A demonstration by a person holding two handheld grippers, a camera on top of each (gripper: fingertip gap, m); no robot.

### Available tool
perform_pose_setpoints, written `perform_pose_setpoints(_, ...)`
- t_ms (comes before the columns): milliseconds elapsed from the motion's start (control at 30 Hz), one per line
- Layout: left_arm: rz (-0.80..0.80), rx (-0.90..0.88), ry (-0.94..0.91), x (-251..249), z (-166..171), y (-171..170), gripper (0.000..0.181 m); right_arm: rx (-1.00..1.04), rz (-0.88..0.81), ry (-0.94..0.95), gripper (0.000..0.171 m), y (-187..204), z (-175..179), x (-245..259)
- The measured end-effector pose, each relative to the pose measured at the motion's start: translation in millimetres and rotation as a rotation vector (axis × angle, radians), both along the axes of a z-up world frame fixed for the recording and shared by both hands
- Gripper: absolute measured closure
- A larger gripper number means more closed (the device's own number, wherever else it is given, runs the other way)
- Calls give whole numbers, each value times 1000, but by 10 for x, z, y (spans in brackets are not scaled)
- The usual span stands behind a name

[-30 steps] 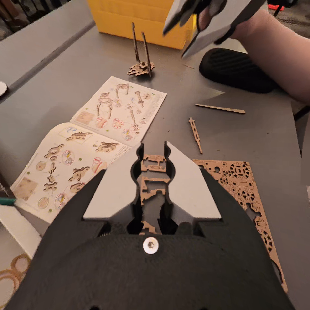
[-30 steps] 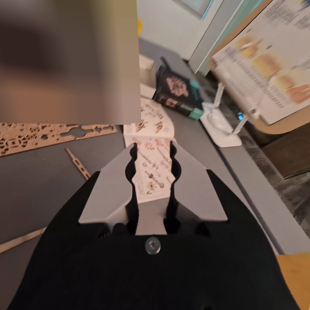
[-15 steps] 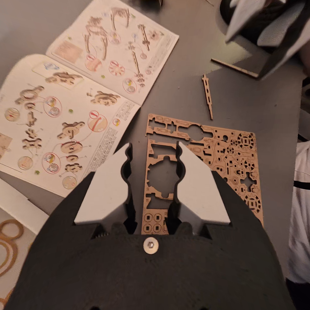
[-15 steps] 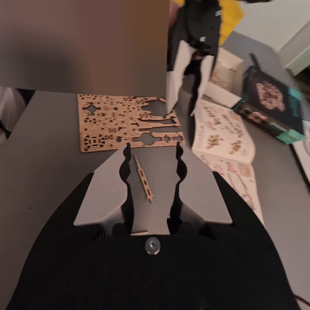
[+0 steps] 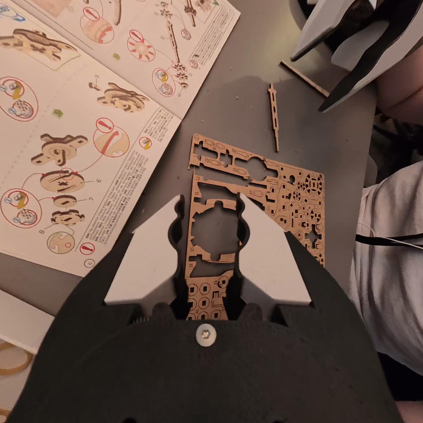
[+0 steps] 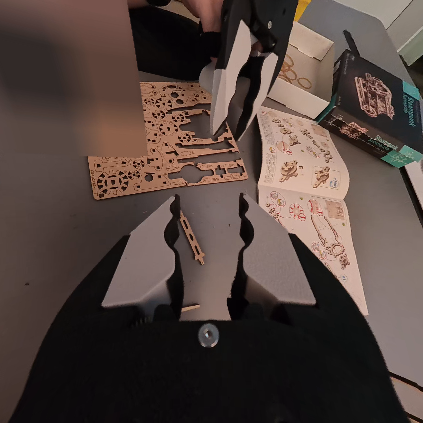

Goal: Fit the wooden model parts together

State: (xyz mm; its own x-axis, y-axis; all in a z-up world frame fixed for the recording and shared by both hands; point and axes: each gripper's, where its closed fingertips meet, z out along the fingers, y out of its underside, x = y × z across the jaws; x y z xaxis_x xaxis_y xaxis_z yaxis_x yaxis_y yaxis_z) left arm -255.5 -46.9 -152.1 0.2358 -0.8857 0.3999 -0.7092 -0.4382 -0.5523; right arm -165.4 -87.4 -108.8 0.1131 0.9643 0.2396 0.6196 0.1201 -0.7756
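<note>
A laser-cut plywood parts sheet (image 5: 256,194) lies flat on the grey table, with several parts punched out. My left gripper (image 5: 210,196) is open and empty, pointing down over the sheet's end with the big round cut-out; one finger is over the sheet, the other just off its edge. It also shows in the right wrist view (image 6: 226,137), above the sheet (image 6: 212,150). A thin slotted wooden strip (image 5: 274,116) lies loose beyond the sheet. My right gripper (image 6: 208,196) is open and empty over that strip (image 6: 191,238), which lies near its left finger.
An open instruction booklet (image 5: 91,114) lies left of the sheet. A plain flat stick (image 5: 304,77) lies under the right gripper (image 5: 306,84). A dark product box (image 6: 370,109) and a white open box with rubber bands (image 6: 304,64) stand behind the booklet. A person's arm and shirt are at the right. The left gripper's tips are roughly 12 cm from the right gripper's.
My left gripper has tilted down and come closer to the parts sheet. My right gripper has swung round toward the table and come over the slotted strip. Both stay open.
</note>
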Motion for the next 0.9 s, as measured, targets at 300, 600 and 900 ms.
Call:
perform_pose_setpoints(300,-21,37,25,-5,-37,-4,148,-19,30,-43,123,-64,-106,-26)
perform_pose_setpoints(600,28,144,-45,-2,174,152,159,49,-20,3,126,49,37,20)
perform_pose_setpoints(900,227,374,-473,-1,1030,509,163,531,-290,412,127,402,1214,530)
